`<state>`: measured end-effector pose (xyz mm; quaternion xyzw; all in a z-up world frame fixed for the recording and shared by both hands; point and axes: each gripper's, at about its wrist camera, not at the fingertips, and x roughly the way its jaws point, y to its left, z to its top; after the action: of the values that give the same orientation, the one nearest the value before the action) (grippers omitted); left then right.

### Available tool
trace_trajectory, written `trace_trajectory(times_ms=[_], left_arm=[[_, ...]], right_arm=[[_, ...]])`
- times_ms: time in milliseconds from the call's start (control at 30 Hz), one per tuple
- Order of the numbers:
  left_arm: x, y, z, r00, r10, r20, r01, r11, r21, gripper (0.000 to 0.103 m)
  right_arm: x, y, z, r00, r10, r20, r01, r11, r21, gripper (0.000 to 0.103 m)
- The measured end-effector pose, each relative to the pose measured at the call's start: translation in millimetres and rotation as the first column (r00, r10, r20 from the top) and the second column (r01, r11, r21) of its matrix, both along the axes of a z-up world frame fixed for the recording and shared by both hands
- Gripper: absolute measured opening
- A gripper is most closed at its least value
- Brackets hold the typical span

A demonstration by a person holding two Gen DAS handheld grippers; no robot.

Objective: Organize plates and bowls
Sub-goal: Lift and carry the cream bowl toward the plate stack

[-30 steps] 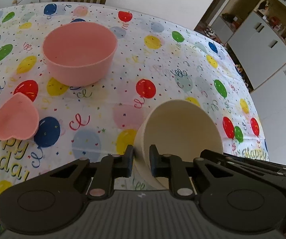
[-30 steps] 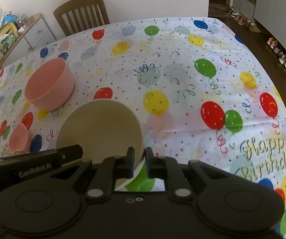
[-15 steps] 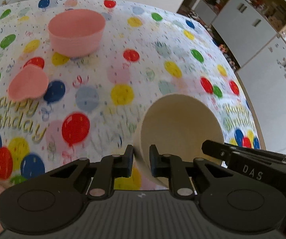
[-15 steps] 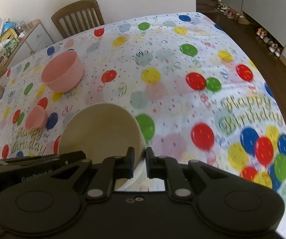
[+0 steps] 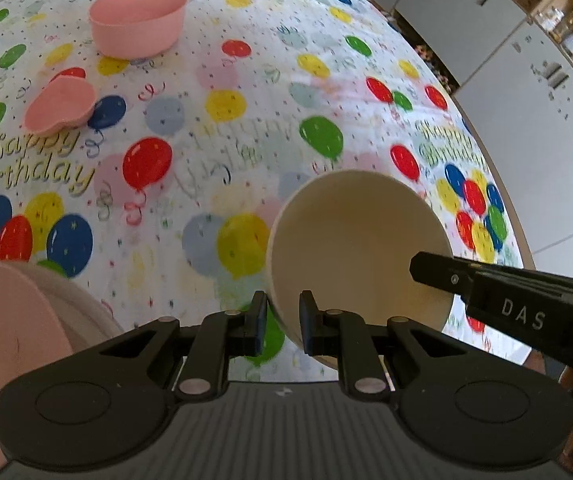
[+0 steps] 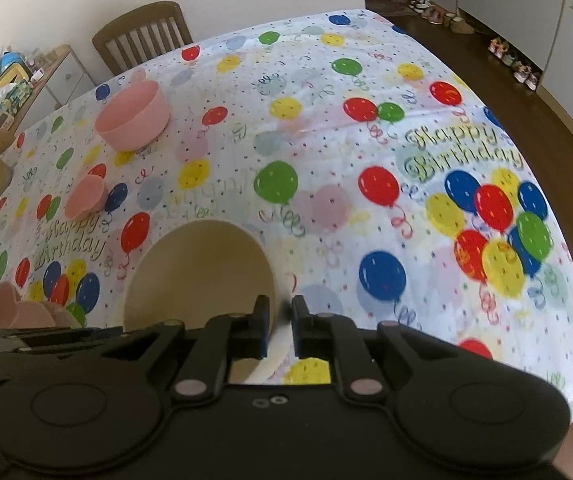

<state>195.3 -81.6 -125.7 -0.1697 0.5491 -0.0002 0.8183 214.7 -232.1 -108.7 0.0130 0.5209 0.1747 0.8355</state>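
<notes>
One cream bowl [image 5: 350, 236], round, deep, plain matte, empty inside

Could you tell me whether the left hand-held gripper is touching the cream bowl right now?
Touching. In the left wrist view, the left hand-held gripper has its jaws closed on the rim wall of the cream bowl, one finger outside and one inside, with no gap visible.

Both handheld grippers were matte black plastic: the left gripper [image 5: 282, 322] and the right gripper [image 6: 279, 326] each had two flat rectangular fingers on angled linkage arms. Round silver-pink pivot pins marked the arms, above broad rounded bases with embossed circles. White letters "DAS" showed on the right gripper's side in the left view
</notes>
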Motion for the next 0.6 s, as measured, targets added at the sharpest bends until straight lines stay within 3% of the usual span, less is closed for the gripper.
trace_trajectory(times_ms=[600], left_arm=[[-25,-24,-19,0.991,-0.111,-0.068,0.113,0.994,0.016,0.016]], right_arm=[[-38,-25,-21,0.996,-0.070,-0.052,0.071,0.997,0.004,0.010]])
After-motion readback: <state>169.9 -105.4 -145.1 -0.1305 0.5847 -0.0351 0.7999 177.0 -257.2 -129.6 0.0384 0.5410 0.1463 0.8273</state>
